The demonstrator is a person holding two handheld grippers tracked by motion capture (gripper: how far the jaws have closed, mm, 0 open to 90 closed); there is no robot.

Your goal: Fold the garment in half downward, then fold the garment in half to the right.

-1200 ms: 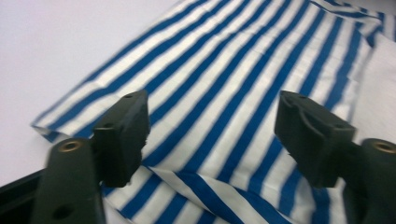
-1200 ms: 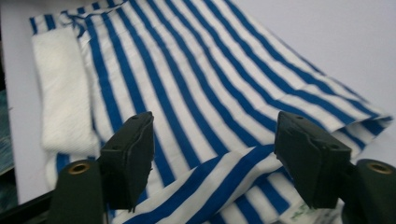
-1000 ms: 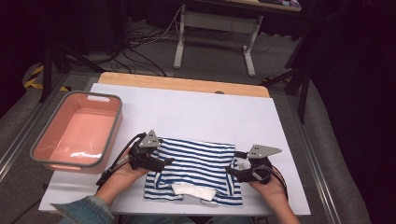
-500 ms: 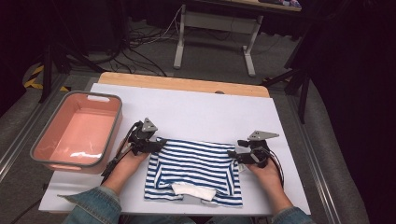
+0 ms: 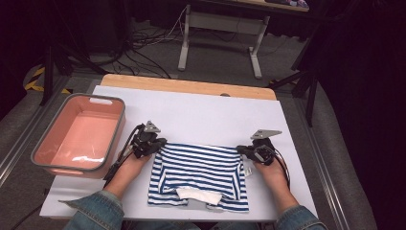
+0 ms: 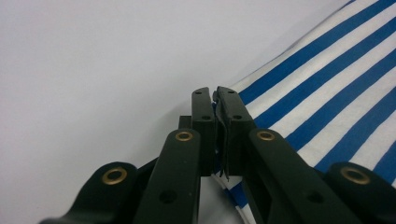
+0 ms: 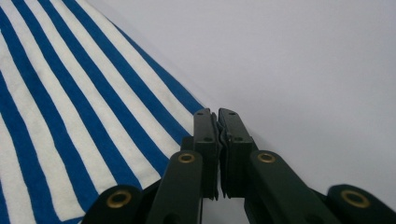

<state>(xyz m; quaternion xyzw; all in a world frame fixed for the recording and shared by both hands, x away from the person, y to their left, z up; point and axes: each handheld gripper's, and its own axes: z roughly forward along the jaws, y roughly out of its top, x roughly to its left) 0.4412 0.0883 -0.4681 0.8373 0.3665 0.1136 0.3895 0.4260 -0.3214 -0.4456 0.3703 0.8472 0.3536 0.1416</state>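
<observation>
A blue-and-white striped garment (image 5: 198, 173) lies folded flat on the white table (image 5: 210, 112), in the lower middle of the high view, with a white inner patch (image 5: 198, 195) showing at its lower edge. The left gripper (image 5: 160, 142) sits at the garment's upper left corner, held by the person's left hand (image 5: 128, 168), which comes up from the bottom edge of the frame in a denim sleeve (image 5: 93, 213). The right gripper (image 5: 243, 150) sits at the upper right corner, held by the right hand (image 5: 273, 175). Both grippers' jaws have just been closing, and each pair now stands drawn together at the garment's edge. In the left gripper view, the left gripper (image 6: 215, 100) points up the middle of the frame, its jaws pressed together with a thin fold of striped cloth (image 6: 327, 88) caught between them; the rest of the cloth spreads to the right of the frame and bare table fills the left. In the right gripper view, the right gripper (image 7: 217, 116) likewise has its jaws pinched on the hem of the striped cloth (image 7: 70, 107), which spreads over the left of the frame, with plain table to the right. A pink bin with a grey rim (image 5: 115, 125) stands at the left of the high view, well apart from the garment, just beyond the left gripper's trailing cable (image 5: 125, 151).
</observation>
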